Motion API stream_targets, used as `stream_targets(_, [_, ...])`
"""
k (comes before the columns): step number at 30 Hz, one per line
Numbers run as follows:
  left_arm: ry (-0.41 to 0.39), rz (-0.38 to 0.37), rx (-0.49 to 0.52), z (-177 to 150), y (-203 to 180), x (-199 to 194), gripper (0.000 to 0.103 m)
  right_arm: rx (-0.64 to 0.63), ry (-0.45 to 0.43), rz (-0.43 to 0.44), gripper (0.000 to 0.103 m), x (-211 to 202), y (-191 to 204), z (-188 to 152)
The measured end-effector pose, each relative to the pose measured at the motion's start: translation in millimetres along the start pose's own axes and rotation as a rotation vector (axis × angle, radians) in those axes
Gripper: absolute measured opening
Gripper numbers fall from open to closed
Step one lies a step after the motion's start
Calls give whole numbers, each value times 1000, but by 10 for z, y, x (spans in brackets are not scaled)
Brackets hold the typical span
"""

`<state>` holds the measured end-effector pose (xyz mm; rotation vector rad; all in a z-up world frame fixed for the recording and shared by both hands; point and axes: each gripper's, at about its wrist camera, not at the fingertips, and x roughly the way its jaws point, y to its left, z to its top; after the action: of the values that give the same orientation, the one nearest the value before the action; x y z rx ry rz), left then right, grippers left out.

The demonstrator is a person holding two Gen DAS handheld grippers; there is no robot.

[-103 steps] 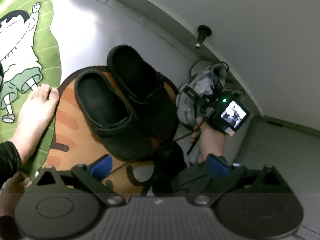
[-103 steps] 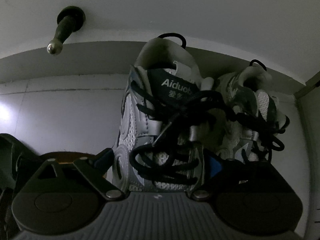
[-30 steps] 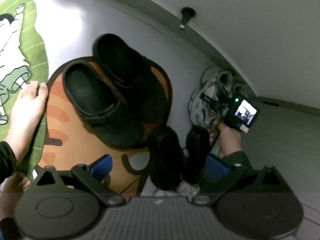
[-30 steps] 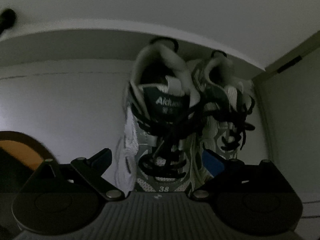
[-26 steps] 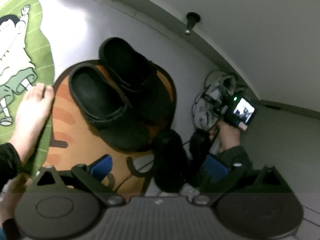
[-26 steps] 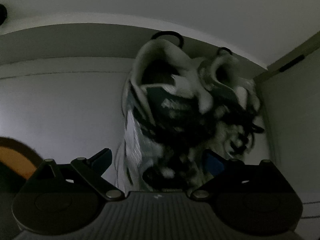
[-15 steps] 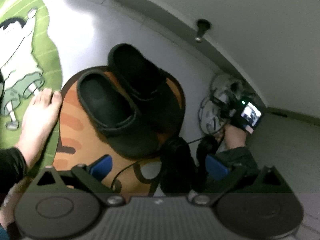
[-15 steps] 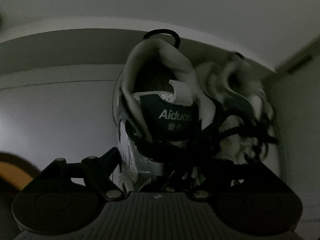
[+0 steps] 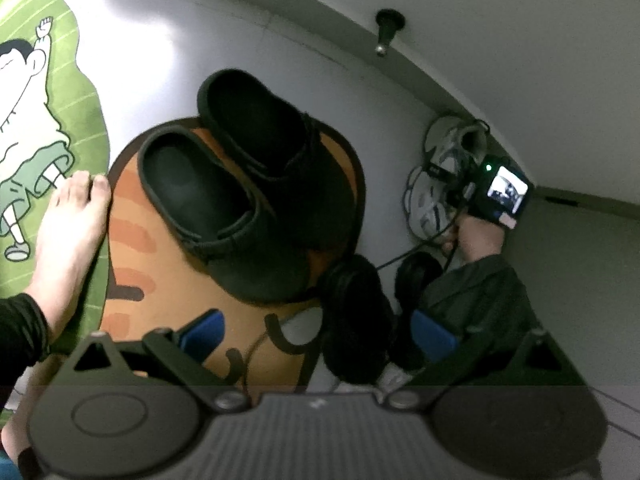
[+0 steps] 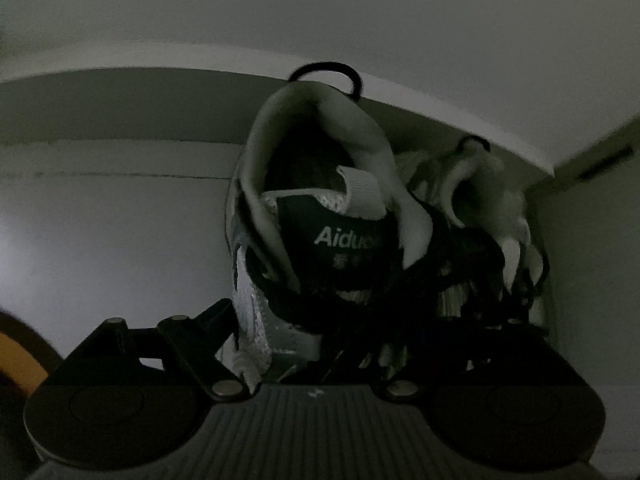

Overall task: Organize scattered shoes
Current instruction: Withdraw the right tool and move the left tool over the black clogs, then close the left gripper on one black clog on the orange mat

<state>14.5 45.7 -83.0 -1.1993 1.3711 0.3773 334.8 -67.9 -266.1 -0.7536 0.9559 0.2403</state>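
I start on the left. My left gripper point(image 9: 316, 334) hangs over the floor with its jaws wide and nothing between them. Ahead of it and to its left, two black clogs point(image 9: 240, 204) sit side by side on the orange mat point(image 9: 160, 280). A bare foot point(image 9: 68, 232) rests further left, on the green mat point(image 9: 60, 80). Just in front of the left gripper's right finger lie two small dark shoes point(image 9: 352, 312).

Now the right side. My right gripper point(image 10: 320, 328) is down at the pair of white sneakers point(image 10: 320, 240) by the wall point(image 10: 320, 20), in the corner. The near sneaker sits right between its jaws, toe toward me. The jaws are wide and opening. It is too dark to see if the fingers press the shoe's sides, but I think they do not.

I think I am at the step of setting the sneakers neatly against the wall. The second sneaker point(image 10: 480, 220) lies just to the right of the first, touching it. Next, I think I should pull the right gripper back without dragging the black laces point(image 10: 460, 272).
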Motion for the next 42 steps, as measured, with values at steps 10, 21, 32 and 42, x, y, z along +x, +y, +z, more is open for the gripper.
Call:
stream_targets(10, [-110, 0, -42, 112, 96, -219, 101, -16, -46, -78, 99, -486, 203, -111])
stream_targets(21, [-75, -55, 29, 104, -308, -207, 100, 104, -120, 70, 98, -1318, -239, -690])
stream_targets(32, [-93, -65, 108, 37, -596, -263, 100, 247, -200, 102, 98, -2171, -583, -1453])
stream_targets(42, [-64, -120, 239, -99, -917, -432, 100, 471, -136, 81, 98, -2735, -373, -2119])
